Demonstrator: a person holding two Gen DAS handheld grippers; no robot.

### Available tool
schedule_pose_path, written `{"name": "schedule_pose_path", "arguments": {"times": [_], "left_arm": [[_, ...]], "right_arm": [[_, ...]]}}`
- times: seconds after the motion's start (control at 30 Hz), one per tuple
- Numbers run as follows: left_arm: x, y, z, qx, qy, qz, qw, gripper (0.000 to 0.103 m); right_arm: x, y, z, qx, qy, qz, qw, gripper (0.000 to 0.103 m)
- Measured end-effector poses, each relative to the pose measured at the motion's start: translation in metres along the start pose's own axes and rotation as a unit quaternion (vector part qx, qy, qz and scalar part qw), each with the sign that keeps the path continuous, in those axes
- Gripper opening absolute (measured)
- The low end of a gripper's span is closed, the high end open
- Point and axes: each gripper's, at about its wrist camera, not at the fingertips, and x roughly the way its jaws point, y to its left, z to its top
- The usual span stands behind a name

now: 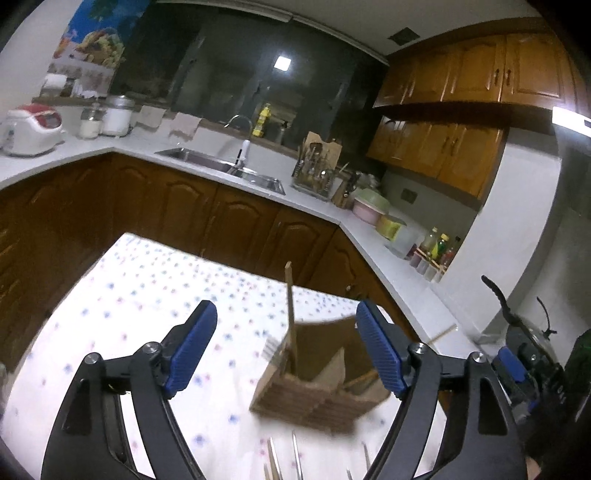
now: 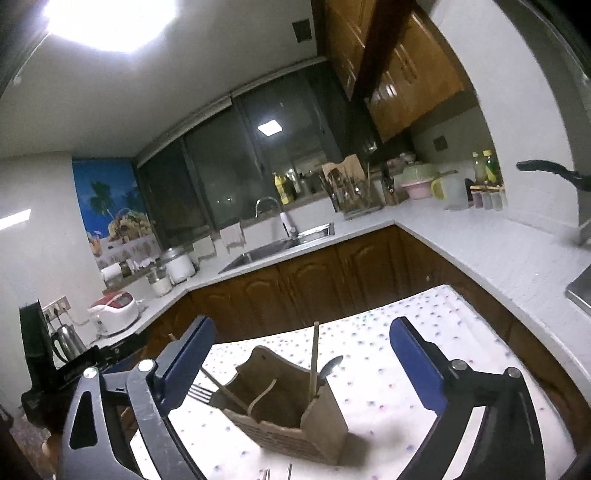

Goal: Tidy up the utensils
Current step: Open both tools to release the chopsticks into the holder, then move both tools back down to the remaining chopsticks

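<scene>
A wooden utensil holder (image 2: 291,417) is seen upright on the dotted bench cloth; a chopstick (image 2: 314,360) is stood near-vertical in it; a fork (image 2: 201,393) and spoon (image 2: 331,365) are leaned out over its rim; loose utensil tips (image 1: 284,461) are seen just in front.

1. You are in a kitchen with white walls (image 2: 33,221) and a white ceiling (image 2: 184,92).
2. A bright ceiling lamp (image 2: 110,18) shines above you.
3. A big dark window (image 1: 258,74) sits behind the sink (image 1: 221,166).
4. Brown wooden cupboards (image 1: 480,70) hang up high, and darker ones (image 1: 221,221) stand under the white counter (image 1: 110,146).
5. A colourful fruit picture (image 2: 110,206) hangs on the wall.
</scene>
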Motion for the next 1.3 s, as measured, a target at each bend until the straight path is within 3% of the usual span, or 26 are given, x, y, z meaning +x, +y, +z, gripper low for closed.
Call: {"name": "schedule_pose_path", "arguments": {"times": [0.27,0.6,0.97,1.3], "left_arm": [[-0.036,0.014,-0.052,-0.003,0.036,0.026,0.999,0.08],[-0.052,0.026,-0.101,-0.007,0.084,0.042,0.9956,0.08],[-0.056,0.03,-0.128,-0.002,0.114,0.051,0.9922,0.08],[-0.043,0.022,-0.139,0.021,0.147,0.058,0.9873,0.08]], "right_arm": [[-0.042,-0.006,-0.026,0.005,0.01,-0.01,1.0,0.1],[-0.075,-0.027,-0.078,0.019,0.07,-0.041,0.997,0.1],[-0.094,-0.039,-0.11,0.021,0.103,-0.061,0.993,0.1],[-0.09,-0.035,-0.115,0.016,0.116,-0.061,0.991,0.1]]}}
